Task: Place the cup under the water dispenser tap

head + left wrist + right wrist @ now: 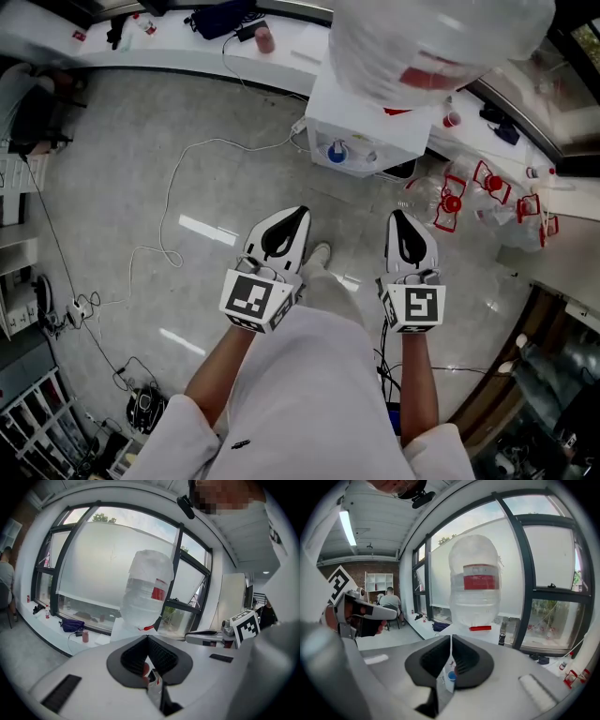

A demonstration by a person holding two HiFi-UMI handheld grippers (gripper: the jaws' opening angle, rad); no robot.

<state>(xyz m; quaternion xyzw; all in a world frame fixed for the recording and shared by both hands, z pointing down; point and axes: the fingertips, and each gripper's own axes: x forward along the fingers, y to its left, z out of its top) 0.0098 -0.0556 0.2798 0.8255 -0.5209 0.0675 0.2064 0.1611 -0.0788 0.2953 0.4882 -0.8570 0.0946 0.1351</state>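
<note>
Left claw (296,217) and right claw (399,219) are both pressed together and empty, so nearing the white water dispenser (361,127) risks knocking its clear inverted bottle (474,581).

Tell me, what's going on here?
A person stands facing a water dispenser with a big bottle on top, holding a gripper in each hand. The left gripper and the right gripper both point towards it. Each has its jaws together, with nothing held between them.
</note>
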